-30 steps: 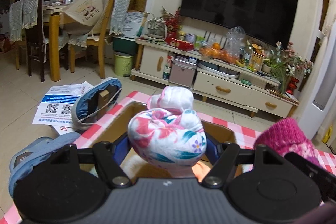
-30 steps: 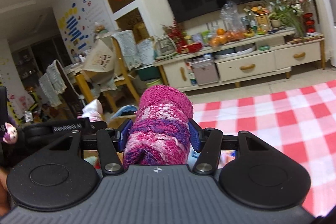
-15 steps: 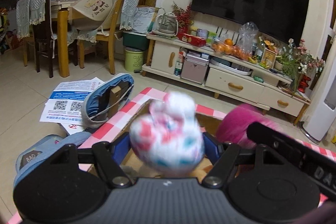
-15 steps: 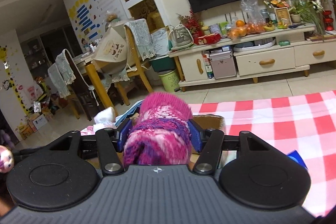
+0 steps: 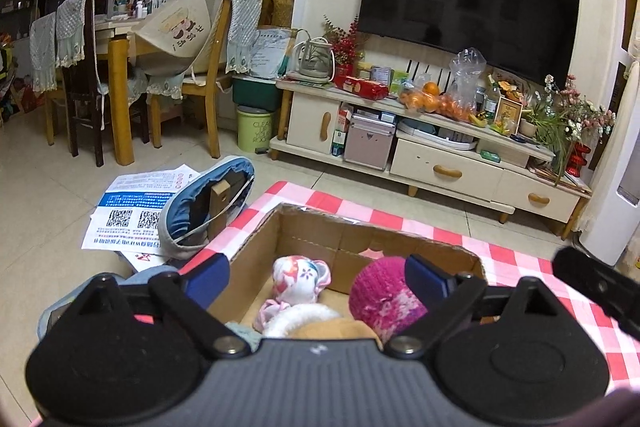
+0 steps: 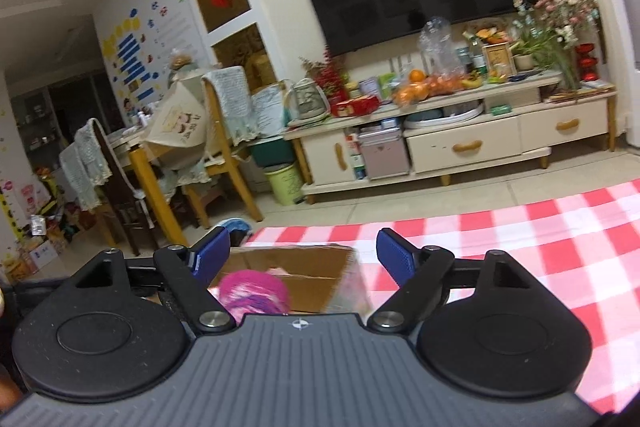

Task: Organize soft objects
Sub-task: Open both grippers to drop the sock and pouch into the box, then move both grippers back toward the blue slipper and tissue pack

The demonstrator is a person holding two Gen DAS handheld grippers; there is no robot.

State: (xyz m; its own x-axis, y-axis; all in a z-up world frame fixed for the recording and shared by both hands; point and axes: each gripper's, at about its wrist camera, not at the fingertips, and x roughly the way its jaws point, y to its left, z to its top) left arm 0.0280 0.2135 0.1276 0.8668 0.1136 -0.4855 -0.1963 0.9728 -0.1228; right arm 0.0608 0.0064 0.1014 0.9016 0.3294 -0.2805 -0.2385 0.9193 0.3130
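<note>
Brown cardboard box (image 5: 316,227), open-topped, sits at the far left corner of the red-and-white checked tablecloth (image 5: 516,251). Left gripper (image 5: 318,277) hangs over the box, blue pads spread wide after just opening, nothing pinched. White floral fabric bundle (image 5: 300,277) lies inside the box against its far wall; magenta knitted wool roll (image 5: 380,297) lies just beside it toward the box's right wall, near a white fuzzy ring (image 5: 300,315). Right gripper (image 6: 304,259) also just opened, jaws wide apart and empty; the magenta roll (image 6: 254,289), blurred, sits below in the box (image 6: 308,269).
</note>
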